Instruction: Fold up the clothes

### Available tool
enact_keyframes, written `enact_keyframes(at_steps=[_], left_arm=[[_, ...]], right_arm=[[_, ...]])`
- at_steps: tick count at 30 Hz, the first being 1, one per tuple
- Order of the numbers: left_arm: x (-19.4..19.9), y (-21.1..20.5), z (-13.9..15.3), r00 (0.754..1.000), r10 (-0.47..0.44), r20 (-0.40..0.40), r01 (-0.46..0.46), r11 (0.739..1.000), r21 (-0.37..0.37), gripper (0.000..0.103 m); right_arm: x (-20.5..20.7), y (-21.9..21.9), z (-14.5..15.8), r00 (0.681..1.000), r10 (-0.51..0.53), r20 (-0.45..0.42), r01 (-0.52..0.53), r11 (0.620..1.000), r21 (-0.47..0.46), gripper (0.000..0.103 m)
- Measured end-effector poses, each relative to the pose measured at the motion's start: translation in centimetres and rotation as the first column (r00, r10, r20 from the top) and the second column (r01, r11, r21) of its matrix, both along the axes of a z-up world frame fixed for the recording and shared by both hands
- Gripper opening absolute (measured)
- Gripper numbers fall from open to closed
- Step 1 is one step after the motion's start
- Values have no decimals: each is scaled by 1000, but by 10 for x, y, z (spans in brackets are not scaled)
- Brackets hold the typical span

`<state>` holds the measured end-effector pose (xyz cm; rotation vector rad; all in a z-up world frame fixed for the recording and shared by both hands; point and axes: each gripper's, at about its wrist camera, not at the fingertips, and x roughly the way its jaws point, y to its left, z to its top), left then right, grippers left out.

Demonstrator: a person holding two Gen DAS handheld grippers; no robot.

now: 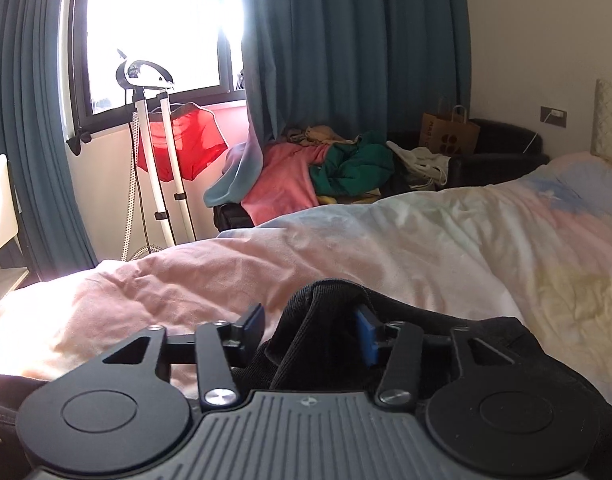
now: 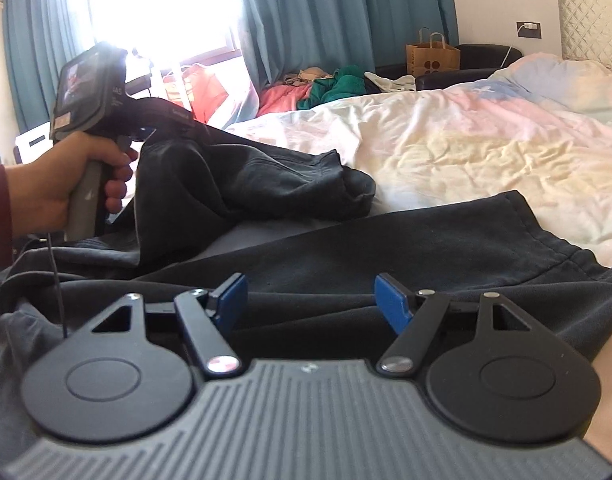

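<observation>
A black garment (image 2: 346,240) lies spread on the bed, with one part bunched up toward the left (image 2: 246,176). In the left wrist view my left gripper (image 1: 312,326) has its blue pads wide apart with a raised fold of the black garment (image 1: 326,308) standing between them, not pinched. The same gripper shows in the right wrist view (image 2: 146,134), held in a hand over the bunched cloth. My right gripper (image 2: 311,300) is open and empty, low over the flat part of the garment.
The bed has a pastel pink, yellow and blue duvet (image 2: 466,128). Beyond it are a pile of clothes (image 1: 326,168), a paper bag (image 1: 450,132), a black armchair (image 1: 498,156), a garment steamer stand (image 1: 154,152) with red shorts, and teal curtains.
</observation>
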<state>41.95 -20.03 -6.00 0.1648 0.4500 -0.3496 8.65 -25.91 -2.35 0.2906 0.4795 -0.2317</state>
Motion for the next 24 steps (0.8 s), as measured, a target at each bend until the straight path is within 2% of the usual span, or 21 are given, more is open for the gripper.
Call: enact_keyframes(at_steps=[1,5,7,12,16,24], left_arm=[[-6,4,6,1000,8,-1,-8,1000,-17,71],[-56,29,31,1000,22,5,-22,996,-90,77],[-91,46,39,999,37,14,-35,992,-123,80],[-195,99,44,997,80,-4,-79,981,-176,81],[-258,130,43,991,130,24,-126,982,-144,81],[-327,168,32,982,170,78,-156,975,-161,81]], right_arm=[[1,0,0,1000,4,5,-4,1000,5,73],[-1,-1,1,999,12,38,-13,1000,20,73],[-4,1,4,998,18,54,-19,1000,18,73],[-14,9,14,995,38,94,-36,999,-17,73],[-26,22,22,989,70,130,-60,996,-73,73],[-47,49,40,985,109,136,-87,983,-160,73]])
